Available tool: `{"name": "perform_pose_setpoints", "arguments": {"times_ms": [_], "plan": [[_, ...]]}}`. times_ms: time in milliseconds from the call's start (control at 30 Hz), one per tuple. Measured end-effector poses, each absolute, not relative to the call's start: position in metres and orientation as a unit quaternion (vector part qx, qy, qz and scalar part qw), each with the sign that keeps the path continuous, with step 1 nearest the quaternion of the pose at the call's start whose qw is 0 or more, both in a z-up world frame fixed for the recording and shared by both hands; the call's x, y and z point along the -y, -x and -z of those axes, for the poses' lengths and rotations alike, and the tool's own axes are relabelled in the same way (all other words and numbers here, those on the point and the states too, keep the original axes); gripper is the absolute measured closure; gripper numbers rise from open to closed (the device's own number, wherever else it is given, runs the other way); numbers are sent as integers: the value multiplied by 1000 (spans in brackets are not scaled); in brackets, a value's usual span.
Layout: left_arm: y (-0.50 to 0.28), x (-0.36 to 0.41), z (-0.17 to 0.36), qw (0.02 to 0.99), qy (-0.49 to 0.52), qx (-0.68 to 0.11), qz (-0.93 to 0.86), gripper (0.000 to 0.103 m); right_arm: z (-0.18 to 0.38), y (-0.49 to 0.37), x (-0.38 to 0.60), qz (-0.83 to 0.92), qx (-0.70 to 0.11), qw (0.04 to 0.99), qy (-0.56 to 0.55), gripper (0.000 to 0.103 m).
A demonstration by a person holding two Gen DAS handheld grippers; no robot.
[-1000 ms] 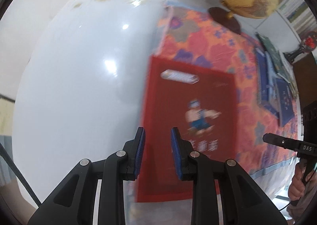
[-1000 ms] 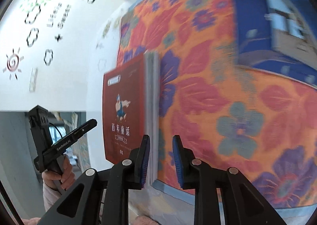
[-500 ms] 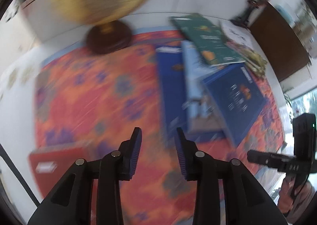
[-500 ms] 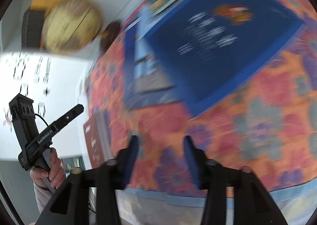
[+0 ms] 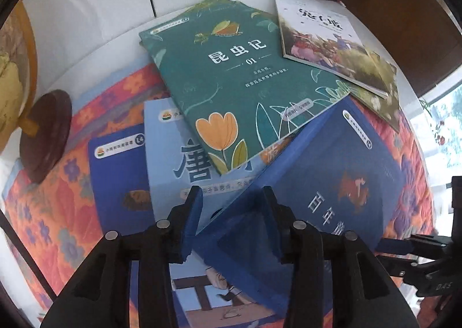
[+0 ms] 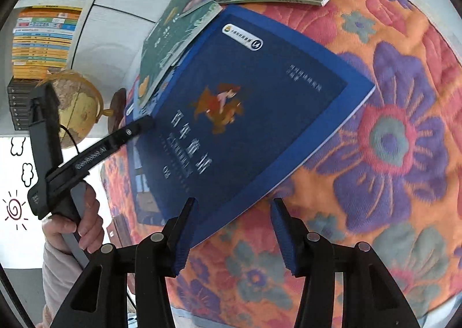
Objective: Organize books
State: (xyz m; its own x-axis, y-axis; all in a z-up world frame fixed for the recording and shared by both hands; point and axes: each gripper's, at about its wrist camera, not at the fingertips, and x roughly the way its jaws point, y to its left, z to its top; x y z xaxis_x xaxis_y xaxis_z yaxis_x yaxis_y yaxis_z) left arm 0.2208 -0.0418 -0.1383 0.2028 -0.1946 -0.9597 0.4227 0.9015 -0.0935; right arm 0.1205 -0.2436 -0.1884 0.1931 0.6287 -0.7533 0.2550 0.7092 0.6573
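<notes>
Several books lie in a loose overlapping pile on a flowered cloth. A dark blue book (image 5: pixel 340 183) (image 6: pixel 242 114) lies tilted on top at the front. A light blue book (image 5: pixel 179 160) lies under it, a second dark blue book (image 5: pixel 118 177) to its left, a green book (image 5: pixel 236 79) across both. My left gripper (image 5: pixel 231 224) is open, its jaws standing over the dark blue book's near corner. My right gripper (image 6: pixel 234 235) is open, with the same book's lower corner between its jaws.
Two picture books (image 5: pixel 326 36) lie at the back right, overlapping. A globe (image 5: pixel 17 91) on a round wooden base (image 5: pixel 46 134) stands at the left. The orange flowered cloth (image 6: pixel 389 154) covers the table. A shelf of books (image 6: pixel 43 33) stands behind.
Both grippers have swung away from the red book at the left edge to the pile of blue and green books. Both now stand wider open, at the dark blue book.
</notes>
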Motion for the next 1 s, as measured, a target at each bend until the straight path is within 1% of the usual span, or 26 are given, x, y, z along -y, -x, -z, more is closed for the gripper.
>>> {"name": "perform_pose_setpoints", "arguments": {"times_ms": [67, 100, 133, 267, 367, 500, 600, 633, 700, 767, 800, 867, 900, 1000], "plan": [[-219, 45, 138, 766, -97, -601, 207, 62, 191, -124, 247, -140, -621, 681, -361, 53], [-213, 49, 138, 763, -109, -600, 215, 60, 192, -125, 249, -143, -621, 679, -364, 52], [-206, 53, 138, 763, -127, -597, 215, 59, 192, -124, 250, -145, -620, 679, -366, 51], [-175, 55, 139, 751, -130, -607, 225, 61, 191, -115, 259, -148, -618, 681, -363, 50], [-130, 53, 139, 737, -123, -621, 238, 61, 190, -103, 270, -153, -625, 680, -351, 49], [-42, 49, 148, 686, -89, -664, 285, 61, 187, -72, 286, -165, -644, 681, -306, 48], [-6, 37, 161, 651, -41, -697, 299, 62, 195, -47, 309, -186, -657, 651, -332, 48], [-6, 31, 165, 651, -17, -701, 291, 62, 198, -40, 316, -188, -655, 647, -342, 50], [-19, 13, 169, 645, 68, -709, 276, 62, 204, -33, 327, -208, -650, 635, -361, 51], [-31, 2, 173, 635, 120, -715, 266, 64, 207, -34, 329, -229, -650, 629, -358, 51], [-35, 2, 175, 634, 126, -715, 266, 66, 208, -38, 327, -247, -653, 628, -344, 51], [-41, 3, 175, 634, 123, -714, 271, 68, 206, -43, 320, -267, -659, 627, -319, 51], [-41, 3, 175, 635, 120, -713, 272, 71, 206, -47, 316, -278, -660, 626, -308, 51], [-47, 7, 176, 634, 130, -709, 281, 72, 207, -53, 309, -301, -655, 624, -301, 51]]}}
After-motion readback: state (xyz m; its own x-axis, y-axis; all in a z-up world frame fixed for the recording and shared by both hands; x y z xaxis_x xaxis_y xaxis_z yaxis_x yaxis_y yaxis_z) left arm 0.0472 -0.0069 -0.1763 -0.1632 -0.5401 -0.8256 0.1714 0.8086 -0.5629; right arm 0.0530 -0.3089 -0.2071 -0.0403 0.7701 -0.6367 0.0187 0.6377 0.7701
